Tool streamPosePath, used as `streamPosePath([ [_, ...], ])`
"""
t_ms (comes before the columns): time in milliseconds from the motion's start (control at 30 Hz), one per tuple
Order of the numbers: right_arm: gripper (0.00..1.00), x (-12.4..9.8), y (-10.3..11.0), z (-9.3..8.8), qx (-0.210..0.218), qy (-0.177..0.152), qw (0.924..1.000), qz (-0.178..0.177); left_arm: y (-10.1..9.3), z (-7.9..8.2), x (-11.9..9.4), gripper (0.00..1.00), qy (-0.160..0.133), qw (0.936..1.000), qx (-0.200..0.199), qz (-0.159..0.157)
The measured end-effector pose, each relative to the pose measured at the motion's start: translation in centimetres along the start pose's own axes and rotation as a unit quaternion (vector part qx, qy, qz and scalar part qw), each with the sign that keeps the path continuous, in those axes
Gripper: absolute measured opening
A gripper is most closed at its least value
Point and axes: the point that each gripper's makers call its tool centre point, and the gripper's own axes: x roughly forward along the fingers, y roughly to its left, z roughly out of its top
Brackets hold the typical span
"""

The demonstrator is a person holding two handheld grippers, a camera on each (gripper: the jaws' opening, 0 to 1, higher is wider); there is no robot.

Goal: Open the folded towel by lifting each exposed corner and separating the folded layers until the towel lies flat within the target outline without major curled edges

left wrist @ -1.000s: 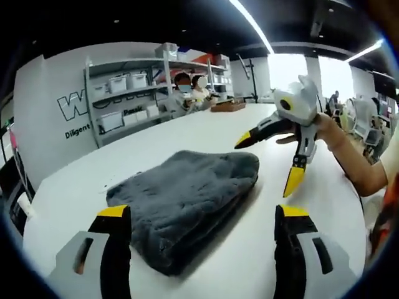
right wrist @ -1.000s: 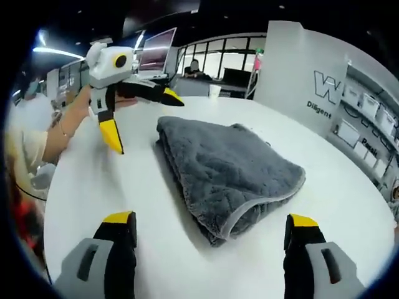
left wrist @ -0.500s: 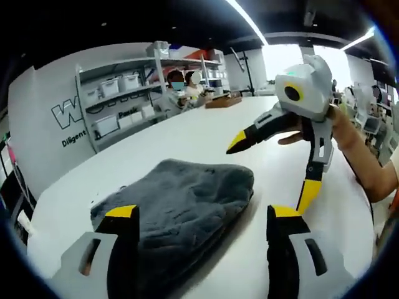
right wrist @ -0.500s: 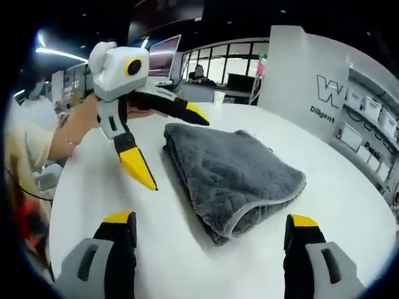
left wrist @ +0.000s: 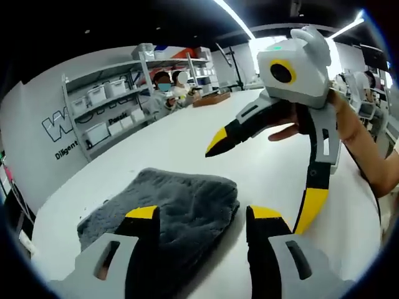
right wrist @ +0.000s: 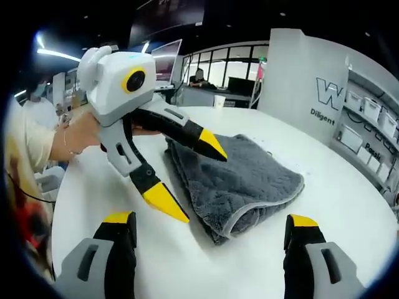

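Nearest in the left gripper view, the left gripper (left wrist: 202, 215) stands with its yellow-tipped jaws apart and nothing between them, above the near edge of the white worktop (left wrist: 187, 140). Likewise, in the right gripper view the right gripper (right wrist: 211, 220) has its jaws spread wide and released.

Just beyond, a grey towel (right wrist: 234, 180) lies folded on the worktop, thick and plush, its layers stacked with a pale stitched hem showing along the nearer folded end; the top layer is a little rumpled. From the left gripper view the towel (left wrist: 165, 208) sits close to the worktop's near edge, partly behind the left jaw.

Beside it the other gripper is held up by a hand (left wrist: 340, 121), jaws open, one yellow tip over the towel and the other low by its side.

Farther off, shelves (left wrist: 103, 109) with white bins stand against a lettered wall; seated people are at the worktop's far edge. Windows (right wrist: 215, 65) and ceiling strip lights lie beyond.
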Motion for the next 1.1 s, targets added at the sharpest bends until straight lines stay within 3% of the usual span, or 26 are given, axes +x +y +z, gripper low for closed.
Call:
streamPosePath([
  [167, 0.99, 0.0, -0.2, -0.1, 0.004, 0.000, 1.0000, -0.002, -1.7, 0.7, 1.3, 0.36, -0.002, 0.9995, 0.013, -0.028],
  [233, 0.99, -0.1, -0.3, 0.0, 0.005, -0.003, 1.0000, -0.003, -2.2, 0.8, 1.8, 0.34, 0.001, 0.9993, 0.019, -0.032],
  [300, 0.99, -0.1, -0.4, 0.0, 0.005, -0.003, 1.0000, -0.003, -2.3, 0.7, 2.1, 0.33, 0.007, 0.9991, 0.030, -0.028],
  [400, 0.99, -0.2, -0.4, 0.1, 0.004, -0.004, 1.0000, -0.004, -2.1, 0.3, 2.7, 0.21, 0.015, 0.9987, 0.045, -0.019],
  [633, 0.99, -0.3, -0.7, 0.1, 0.005, -0.004, 1.0000, -0.008, -1.9, -0.3, 2.8, 0.05, 0.013, 0.9990, 0.040, -0.017],
  [867, 0.99, -0.3, -0.8, -0.1, 0.007, -0.001, 0.9999, -0.008, -1.3, 0.2, 2.7, 0.04, 0.003, 0.9997, -0.012, -0.021],
  [1033, 0.99, -0.2, -0.9, -0.2, 0.007, 0.002, 0.9999, -0.009, 0.2, 1.2, 2.3, 0.03, -0.033, 0.9951, -0.091, -0.020],
  [1100, 0.99, -0.1, -0.9, -0.3, 0.008, 0.005, 0.9999, -0.010, 1.6, 1.6, 1.9, 0.03, -0.050, 0.9920, -0.115, -0.010],
])
